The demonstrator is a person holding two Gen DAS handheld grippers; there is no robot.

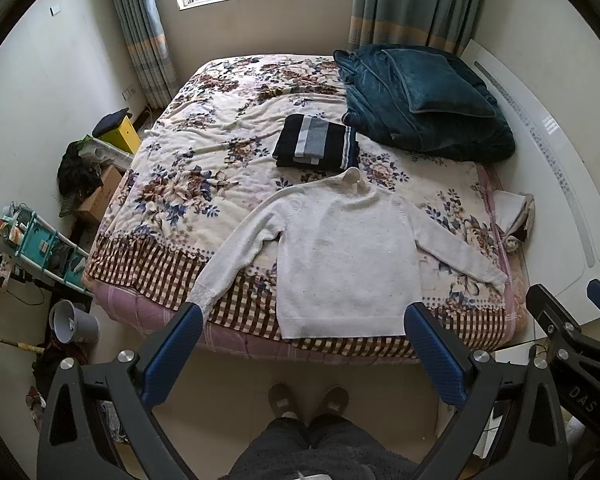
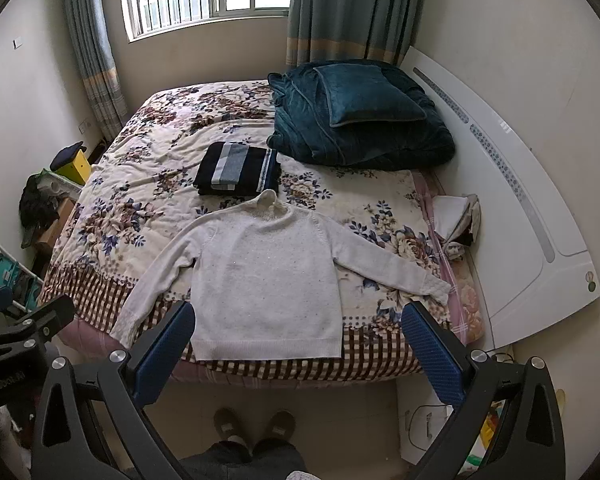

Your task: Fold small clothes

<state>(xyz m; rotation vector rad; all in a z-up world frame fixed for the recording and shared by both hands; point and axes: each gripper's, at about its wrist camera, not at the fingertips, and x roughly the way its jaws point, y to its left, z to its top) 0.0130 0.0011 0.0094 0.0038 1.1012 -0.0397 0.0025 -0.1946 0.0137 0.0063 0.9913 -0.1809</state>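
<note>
A small white sweater [image 1: 340, 256] lies flat on the bed, sleeves spread, hem at the near edge; it also shows in the right wrist view [image 2: 264, 280]. A folded dark striped garment [image 1: 316, 144] lies just beyond its collar, seen too in the right wrist view [image 2: 238, 170]. My left gripper [image 1: 304, 332] is open and empty, held above the floor in front of the hem. My right gripper [image 2: 298, 332] is open and empty, likewise in front of the bed; it shows at the right edge of the left wrist view [image 1: 572, 304].
The bed has a floral blanket [image 1: 204, 176]. A folded teal quilt and pillow [image 1: 428, 104] sit at the far right by the white headboard [image 1: 548, 184]. A crumpled cloth [image 2: 458, 220] lies at the right edge. A shelf, boxes and a bucket [image 1: 72, 320] stand left. My slippered feet [image 1: 308, 400] are below.
</note>
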